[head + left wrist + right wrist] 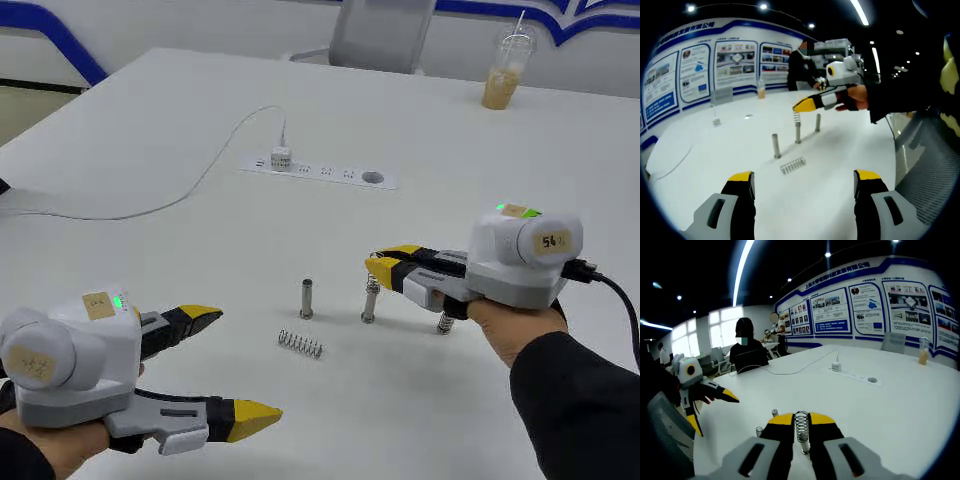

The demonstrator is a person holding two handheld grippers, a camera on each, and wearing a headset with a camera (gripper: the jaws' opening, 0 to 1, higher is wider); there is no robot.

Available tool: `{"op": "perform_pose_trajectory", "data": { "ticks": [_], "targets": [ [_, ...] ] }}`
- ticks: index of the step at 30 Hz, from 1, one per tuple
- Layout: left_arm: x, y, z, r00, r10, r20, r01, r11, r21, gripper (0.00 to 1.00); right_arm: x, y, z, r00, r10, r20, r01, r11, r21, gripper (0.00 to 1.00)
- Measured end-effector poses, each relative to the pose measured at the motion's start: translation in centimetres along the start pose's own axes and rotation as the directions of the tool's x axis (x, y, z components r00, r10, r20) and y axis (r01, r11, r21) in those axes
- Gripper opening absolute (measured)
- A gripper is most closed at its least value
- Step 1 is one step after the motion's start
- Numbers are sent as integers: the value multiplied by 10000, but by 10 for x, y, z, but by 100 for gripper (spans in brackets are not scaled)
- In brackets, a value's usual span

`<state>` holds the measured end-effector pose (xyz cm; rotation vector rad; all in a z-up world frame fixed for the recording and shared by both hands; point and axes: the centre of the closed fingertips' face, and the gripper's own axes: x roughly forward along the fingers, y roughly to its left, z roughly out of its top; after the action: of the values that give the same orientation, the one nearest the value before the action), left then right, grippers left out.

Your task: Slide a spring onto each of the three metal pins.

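Three metal pins stand upright on the white table (pixel 200 240). The left pin (pixel 307 298) (pixel 776 146) (pixel 774 413) is bare. My right gripper (pixel 383 268) (pixel 801 421) (pixel 805 105) is shut on a spring (pixel 801 426) (pixel 796 118) whose lower end sits over the top of the middle pin (pixel 370 305) (pixel 798 133). The right pin (pixel 445 322) (pixel 817 122) is partly hidden under that gripper and seems to carry a spring. A loose spring (pixel 300 344) (pixel 792 165) lies flat in front of the pins. My left gripper (pixel 235 365) (pixel 802 180) is open, short of the loose spring.
A power strip (pixel 320 172) with a plugged-in white adapter and cable lies further back on the table. An iced drink cup (pixel 508 72) stands at the far right edge, and a grey chair (pixel 385 35) sits behind the table. A person (pixel 746 352) sits at another table.
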<state>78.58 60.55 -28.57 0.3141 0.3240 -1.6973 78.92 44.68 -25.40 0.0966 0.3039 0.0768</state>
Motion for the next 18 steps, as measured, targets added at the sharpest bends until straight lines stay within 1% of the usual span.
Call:
{"op": "perform_pose_trajectory", "data": {
  "ticks": [4, 12, 18],
  "targets": [
    [0, 0, -1, 10000, -13, -19, 13, 10000, -5, 82, 0, 0, -3, 10000, -34, -27, 34, 10000, 56, 12],
    [0, 0, -1, 10000, 4, -14, -4, 10000, -21, 82, 3, 0, -9, 9998, -39, -199, 35, 9998, -192, 12],
    [0, 1, -1, 10000, 3, -24, -3, 10000, -35, 82, 3, 0, -18, 9989, -38, -468, 30, 9998, -188, 12]
  ]
}}
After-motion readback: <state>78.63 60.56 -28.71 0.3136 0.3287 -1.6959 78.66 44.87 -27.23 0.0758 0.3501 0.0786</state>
